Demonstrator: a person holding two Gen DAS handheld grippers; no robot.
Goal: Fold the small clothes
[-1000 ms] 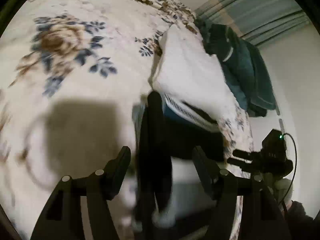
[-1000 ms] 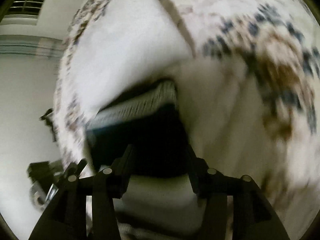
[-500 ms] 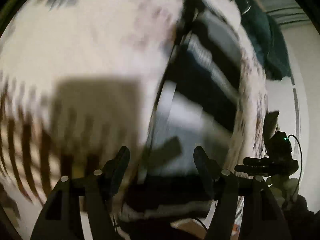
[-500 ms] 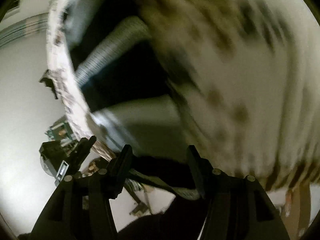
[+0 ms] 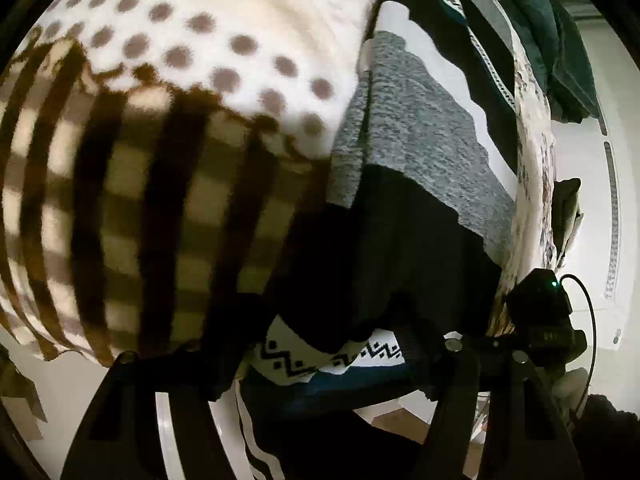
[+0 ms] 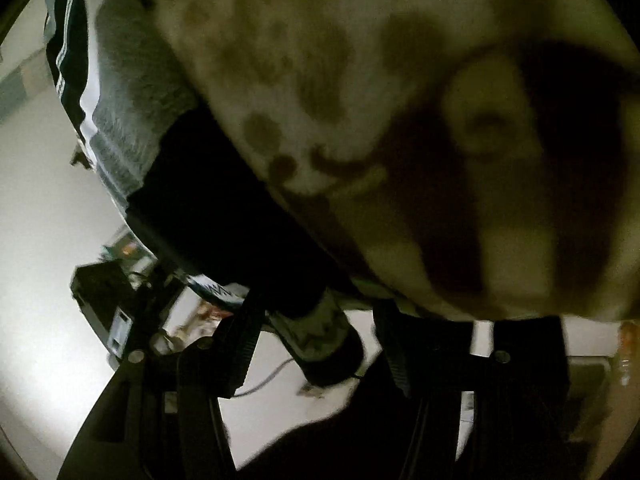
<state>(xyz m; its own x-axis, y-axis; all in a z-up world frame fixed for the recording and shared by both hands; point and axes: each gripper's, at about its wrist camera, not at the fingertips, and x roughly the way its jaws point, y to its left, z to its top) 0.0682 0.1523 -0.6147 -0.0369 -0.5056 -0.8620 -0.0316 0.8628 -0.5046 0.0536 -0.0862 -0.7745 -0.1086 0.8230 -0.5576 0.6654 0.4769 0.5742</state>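
- A cream blanket (image 5: 172, 152) with brown dots on its far part and brown checks on its near part fills the left and middle of the left wrist view. In the right wrist view the same blanket (image 6: 400, 100) covers the upper right, blurred and in shadow.
- The colour-blocked sweater (image 5: 416, 184) lies along the right edge of the blanket, running from far to near. It has a navy band with a white stitched stripe at the far end, then white, then heathered grey, then a wide black band, then a white band with a black zigzag pattern at the near end. In the right wrist view the sweater (image 6: 208, 208) shows at the left as grey and black bands beside the blanket.
- A heap of dark teal clothing (image 5: 548, 36) sits at the far right, beyond the sweater.
- The left gripper (image 5: 336, 356) stands wide, its two black fingers well apart. The near hem of the sweater lies between them, and no finger visibly presses on the cloth.
- The right gripper (image 6: 316, 344) also stands wide. A dark, rolled end of fabric hangs in the gap between its fingers; whether it touches either finger is not clear through the blur.
- A black camera unit (image 5: 540, 312) with a small green light and a cable shows at the near right of the left wrist view, mounted on the other gripper.
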